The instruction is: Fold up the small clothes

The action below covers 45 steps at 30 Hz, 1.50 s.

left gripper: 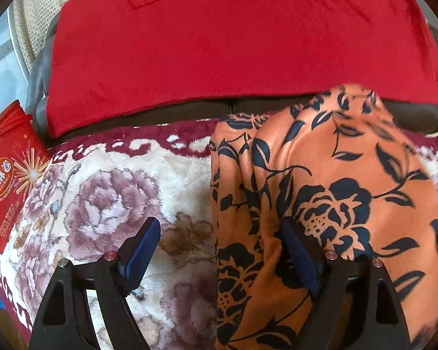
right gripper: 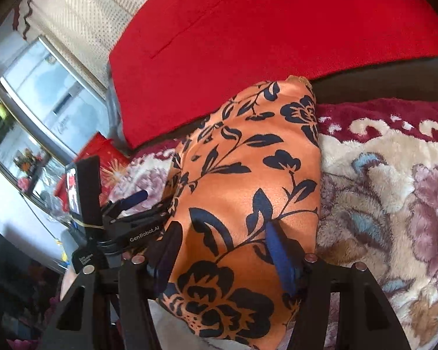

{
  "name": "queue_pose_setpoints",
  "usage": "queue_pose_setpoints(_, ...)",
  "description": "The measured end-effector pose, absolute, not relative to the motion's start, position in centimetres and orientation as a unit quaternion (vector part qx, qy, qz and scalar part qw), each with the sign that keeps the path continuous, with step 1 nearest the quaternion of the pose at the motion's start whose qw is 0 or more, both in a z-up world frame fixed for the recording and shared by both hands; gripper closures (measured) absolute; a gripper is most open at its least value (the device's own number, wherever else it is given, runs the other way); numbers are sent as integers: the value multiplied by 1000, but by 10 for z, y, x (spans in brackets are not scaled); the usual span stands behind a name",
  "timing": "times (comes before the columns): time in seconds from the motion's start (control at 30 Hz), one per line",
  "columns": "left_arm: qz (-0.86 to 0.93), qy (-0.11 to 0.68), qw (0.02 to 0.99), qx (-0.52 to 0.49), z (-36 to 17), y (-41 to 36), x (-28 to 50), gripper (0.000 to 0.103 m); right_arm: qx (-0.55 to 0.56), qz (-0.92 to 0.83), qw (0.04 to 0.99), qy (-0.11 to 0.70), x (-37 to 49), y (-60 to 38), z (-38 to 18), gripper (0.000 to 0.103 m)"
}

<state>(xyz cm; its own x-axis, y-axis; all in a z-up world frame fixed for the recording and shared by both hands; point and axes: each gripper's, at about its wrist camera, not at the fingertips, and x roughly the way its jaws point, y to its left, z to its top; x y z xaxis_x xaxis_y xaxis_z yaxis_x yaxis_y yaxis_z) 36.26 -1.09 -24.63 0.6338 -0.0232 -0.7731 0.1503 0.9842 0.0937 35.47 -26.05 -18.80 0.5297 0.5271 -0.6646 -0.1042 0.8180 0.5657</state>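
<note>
I have the orange floral garment (right gripper: 248, 180) bunched into a long, narrow bundle on the plush flowered blanket (left gripper: 108, 192), its far end reaching the dark edge below the red blanket (left gripper: 219, 43). My right gripper (right gripper: 221, 250) has its jaws astride the near end of the bundle, the cloth filling the gap; I judge they are pinching it, though the contact is partly hidden. My left gripper (left gripper: 221, 250) sits at the garment's left edge with jaws spread, one pad over bare blanket, the other against the cloth, gripping nothing.

I judge a fold is midway. Next I need the left jaws to take the loose left edge, then both to carry it over evenly.

A red snack box (left gripper: 5, 180) lies at the far left, well apart. The deep pile could drag on the fabric.
</note>
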Motion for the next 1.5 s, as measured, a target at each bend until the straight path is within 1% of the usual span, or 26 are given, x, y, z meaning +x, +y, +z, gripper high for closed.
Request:
queue_pose_setpoints(0.1,-81,421,903,7,-232,14,355,18,268,196,833,444,352,-275,-181,39)
queue_pose_setpoints(0.17,-82,418,904,-34,-229,34,354,17,277,184,838,434,350,-288,-176,30)
queue_pose_setpoints(0.2,-75,414,905,-59,-228,47,354,15,283,179,838,431,350,-294,-176,27)
queue_pose_setpoints(0.27,-65,414,905,-78,-230,62,355,13,314,178,827,430,352,-307,-181,27)
queue_pose_setpoints(0.37,-77,442,889,-90,-238,75,361,12,365,179,802,438,357,-320,-194,25)
queue_pose_setpoints(0.47,-102,458,875,-123,-246,81,361,12,389,181,783,450,363,-324,-206,25)
queue_pose_setpoints(0.53,-97,456,879,-104,-245,77,358,12,404,183,770,459,367,-323,-216,25)
queue_pose_setpoints(0.77,-106,396,912,-15,-223,47,331,12,414,185,757,471,375,-321,-233,24)
queue_pose_setpoints(0.9,-105,388,915,27,-223,32,328,12,416,193,751,474,380,-314,-242,23)
queue_pose_setpoints(1.03,-109,390,914,31,-222,29,329,12,407,202,757,470,382,-308,-240,18)
queue_pose_setpoints(1.5,-108,387,915,35,-224,23,330,12,381,209,771,465,385,-293,-239,16)
